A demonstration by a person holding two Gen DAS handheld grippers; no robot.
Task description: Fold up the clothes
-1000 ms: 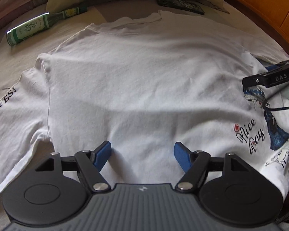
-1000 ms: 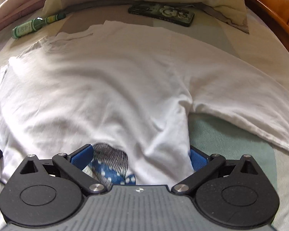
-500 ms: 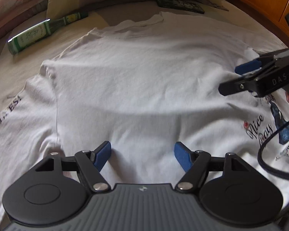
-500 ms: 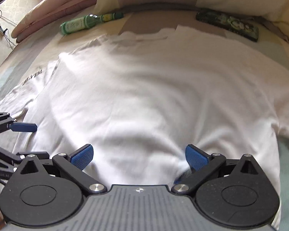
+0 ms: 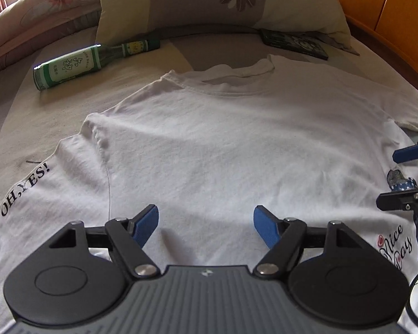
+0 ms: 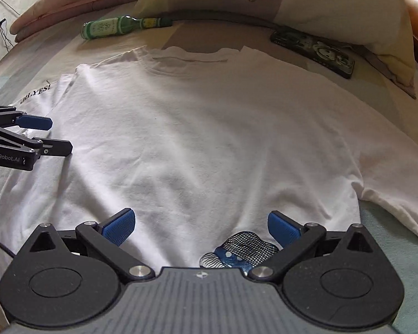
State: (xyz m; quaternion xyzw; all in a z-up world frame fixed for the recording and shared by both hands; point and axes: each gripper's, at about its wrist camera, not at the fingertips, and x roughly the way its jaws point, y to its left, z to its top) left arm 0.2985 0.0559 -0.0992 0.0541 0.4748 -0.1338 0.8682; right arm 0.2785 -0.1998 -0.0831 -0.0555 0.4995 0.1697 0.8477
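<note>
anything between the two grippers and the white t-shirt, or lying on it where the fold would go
Nothing visible does. The left gripper and the right gripper both hang open directly over the white t-shirt, whose cloth is bare. The green bottle and the dark phone case lie on the bed beyond the collar, off the shirt.

Home bedroom. Bed (image 6: 398, 111) with patterned sheet; flower-print pillow (image 5: 237, 2) at its head; folded quilt (image 6: 69, 2) alongside. Orange wooden cabinet panels (image 5: 390, 5) behind. Green bottle (image 5: 69, 65) and phone (image 6: 315, 51) lie on the bedding.
</note>
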